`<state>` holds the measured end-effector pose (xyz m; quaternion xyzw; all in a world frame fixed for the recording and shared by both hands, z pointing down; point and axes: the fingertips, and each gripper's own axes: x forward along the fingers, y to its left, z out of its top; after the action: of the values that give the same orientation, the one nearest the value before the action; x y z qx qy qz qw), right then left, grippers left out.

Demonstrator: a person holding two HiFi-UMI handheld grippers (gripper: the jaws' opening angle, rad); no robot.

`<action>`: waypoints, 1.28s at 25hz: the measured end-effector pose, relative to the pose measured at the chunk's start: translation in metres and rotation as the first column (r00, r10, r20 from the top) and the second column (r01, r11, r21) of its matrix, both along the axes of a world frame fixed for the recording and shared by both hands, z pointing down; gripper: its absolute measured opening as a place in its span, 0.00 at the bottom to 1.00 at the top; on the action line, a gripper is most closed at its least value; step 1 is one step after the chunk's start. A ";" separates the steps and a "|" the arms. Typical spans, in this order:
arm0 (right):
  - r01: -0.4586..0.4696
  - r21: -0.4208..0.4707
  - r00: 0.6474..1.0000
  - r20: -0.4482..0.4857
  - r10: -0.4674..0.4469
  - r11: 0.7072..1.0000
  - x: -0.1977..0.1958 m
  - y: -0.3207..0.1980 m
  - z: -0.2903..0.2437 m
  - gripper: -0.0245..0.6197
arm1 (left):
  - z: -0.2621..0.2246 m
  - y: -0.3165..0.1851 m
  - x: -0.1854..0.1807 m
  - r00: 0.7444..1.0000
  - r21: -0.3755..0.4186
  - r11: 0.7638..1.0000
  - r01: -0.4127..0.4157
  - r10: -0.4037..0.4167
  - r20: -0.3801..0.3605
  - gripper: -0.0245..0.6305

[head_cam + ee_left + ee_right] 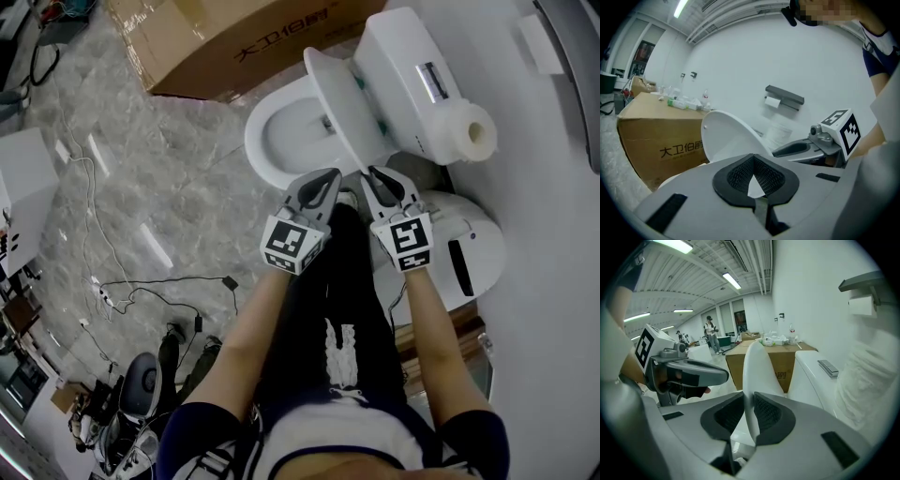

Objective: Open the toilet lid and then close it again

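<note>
The white toilet lid (342, 103) stands raised, leaning toward the tank (412, 75) above the open bowl (281, 141). My right gripper (373, 172) is at the lid's near edge. In the right gripper view that edge (757, 366) runs up between the jaws of the right gripper (751, 416), with both dark pads against it. My left gripper (330, 178) hovers just left of it, shut and empty. In the left gripper view the left gripper's (754, 173) pads meet, with the lid (726, 136) beyond them.
A large cardboard box (244, 42) lies behind the toilet on the left. A toilet roll (469, 131) rests on the tank and a white bin (464, 248) stands to the right by the wall. Cables (122, 291) trail over the marble floor at left.
</note>
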<state>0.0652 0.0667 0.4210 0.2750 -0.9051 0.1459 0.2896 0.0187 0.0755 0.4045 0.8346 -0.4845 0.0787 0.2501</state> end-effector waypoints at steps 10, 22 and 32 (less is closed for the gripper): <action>-0.108 -0.006 0.994 0.023 0.108 0.994 0.024 -0.019 -0.008 0.13 | -0.003 -0.011 0.013 1.000 -0.003 1.000 -0.026 0.026 -0.006 0.05; -0.161 -0.037 0.984 0.066 0.163 0.986 0.046 -0.036 -0.014 0.13 | -0.004 -0.023 0.041 0.998 -0.007 0.998 -0.066 0.066 -0.004 0.05; -0.224 -0.045 0.970 0.083 0.227 0.974 0.070 -0.055 -0.019 0.12 | -0.007 -0.040 0.058 0.996 0.009 0.996 -0.085 0.085 -0.009 0.05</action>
<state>0.1352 0.0113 0.4021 0.3641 -0.8771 0.2059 0.2359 0.0770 0.0352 0.3971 0.8558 -0.4479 0.0834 0.2452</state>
